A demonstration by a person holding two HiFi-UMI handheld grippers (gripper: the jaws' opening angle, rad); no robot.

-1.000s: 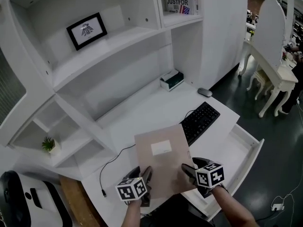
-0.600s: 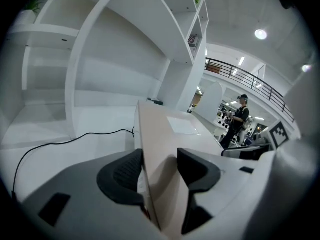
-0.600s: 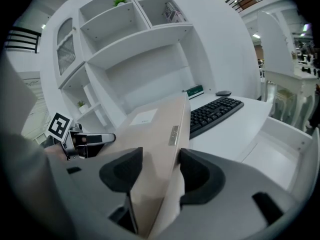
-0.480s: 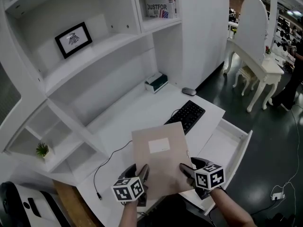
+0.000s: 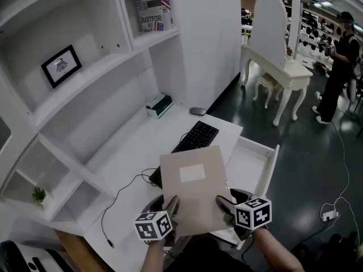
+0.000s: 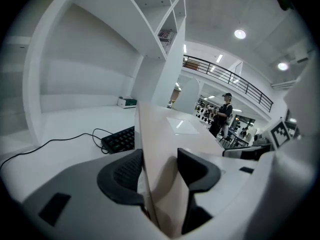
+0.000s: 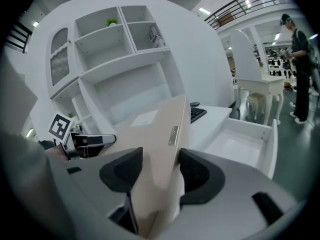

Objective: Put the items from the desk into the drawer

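Note:
A tan folder [image 5: 193, 187] with a white label is held flat in the air above the desk's front edge. My left gripper [image 5: 172, 207] is shut on its near left corner, and my right gripper [image 5: 222, 204] is shut on its near right corner. In the left gripper view the folder [image 6: 165, 149] runs between the jaws; the right gripper view shows the folder [image 7: 155, 149] pinched the same way. The open white drawer [image 5: 253, 162] lies to the right of the folder and looks empty, also seen as the drawer [image 7: 240, 136].
A black keyboard [image 5: 190, 143] with a cable lies on the white desk [image 5: 136, 152], a grey mouse [image 5: 197, 111] and a small green-white box [image 5: 159, 103] behind it. White shelves rise at the left. A white dressing table [image 5: 272, 61] and a standing person [image 5: 337, 61] are at right.
The view has swung to the right, so the desk and shelves sit further left in the head view. The folder stays gripped at both near corners, now closer to the drawer.

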